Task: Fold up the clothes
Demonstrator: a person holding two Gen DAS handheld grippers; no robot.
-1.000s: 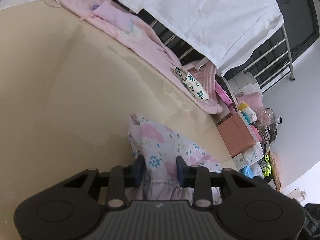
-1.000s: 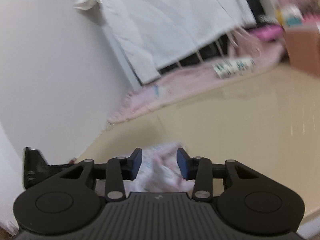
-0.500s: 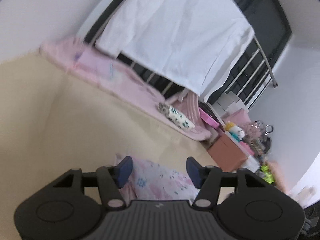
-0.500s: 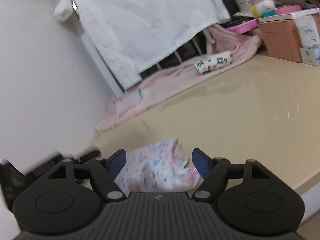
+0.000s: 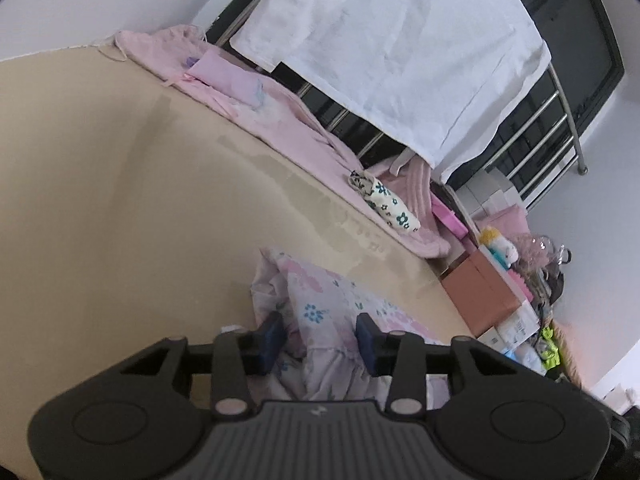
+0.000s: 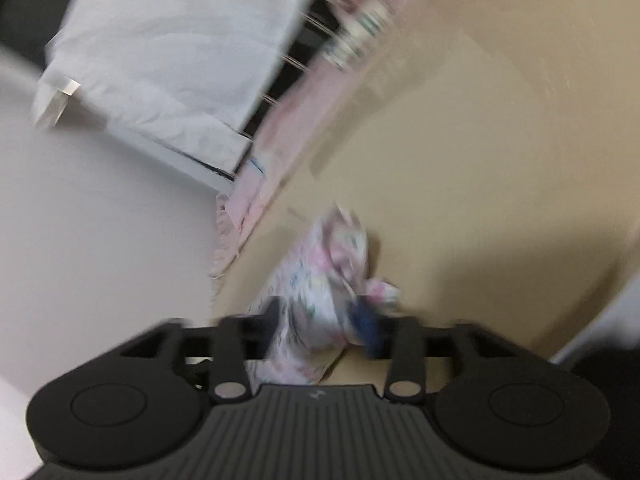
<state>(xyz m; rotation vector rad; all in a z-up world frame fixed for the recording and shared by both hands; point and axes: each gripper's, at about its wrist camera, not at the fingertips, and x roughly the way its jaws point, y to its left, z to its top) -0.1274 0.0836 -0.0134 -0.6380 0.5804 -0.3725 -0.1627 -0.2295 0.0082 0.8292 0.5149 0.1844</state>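
A pink floral garment (image 5: pixel 320 296) lies crumpled on the beige table (image 5: pixel 120 200), close in front of me. My left gripper (image 5: pixel 319 336) hovers low over its near part, jaws closing, with a ridge of the cloth between the pads but no clear pinch. In the blurred, tilted right wrist view the same garment (image 6: pixel 316 280) bunches up between the fingers of my right gripper (image 6: pixel 320 324). Its jaws are also closing, and the cloth brushes the blue right pad (image 6: pixel 368 328).
A pink blanket (image 5: pixel 280 112) runs along the table's far edge with a rolled flower-print cloth (image 5: pixel 384 200) on it. Behind hangs a white sheet (image 5: pixel 400 48) over a metal rail. A brown box (image 5: pixel 484 292) and clutter stand to the right.
Both grippers opened wider from a narrow hold on the garment, then began narrowing again. The right wrist view rolled sharply and dropped closer to the cloth. The left view shifted slightly.
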